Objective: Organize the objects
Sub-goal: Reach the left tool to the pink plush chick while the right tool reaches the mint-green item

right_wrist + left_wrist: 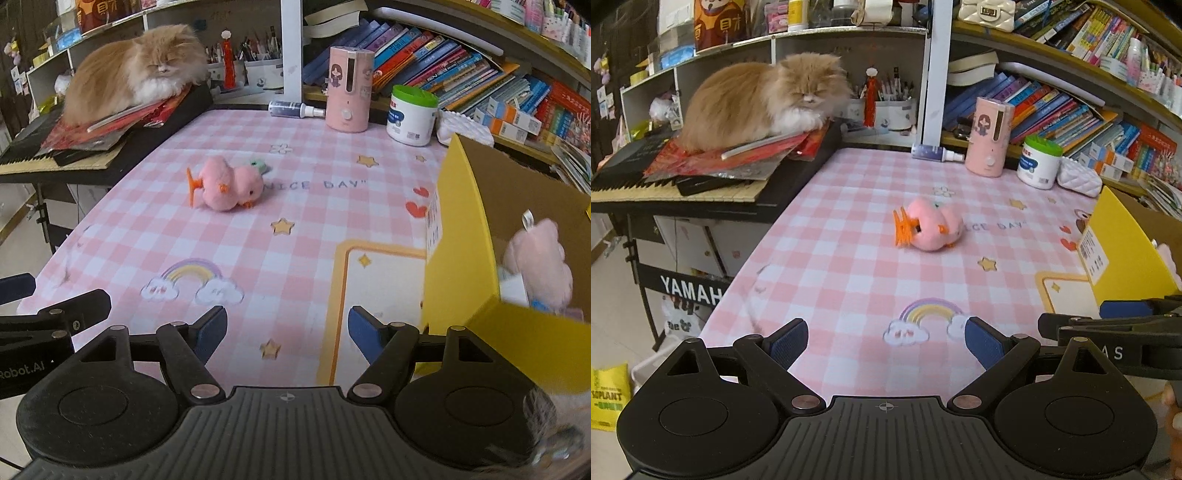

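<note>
— Where is the toy?
— I see the pink chick (229, 188) lying on its side on the checked tablecloth (303, 229), well apart from my grippers.
— And the jaws?
— My left gripper (886, 341) and right gripper (287, 328) both gape wide, holding nothing. A pink plush (535, 266) sits inside the yellow box (458, 236).

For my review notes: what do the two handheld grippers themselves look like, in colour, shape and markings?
Both are matte black. The left gripper and right gripper each have two angled linkage arms ending in fingers with textured dark blue pads, silver pivot pins, two round discs and a ribbed centre plate bearing a crosshair mark. White "Robot.AI" lettering shows on the left one's side.
</note>
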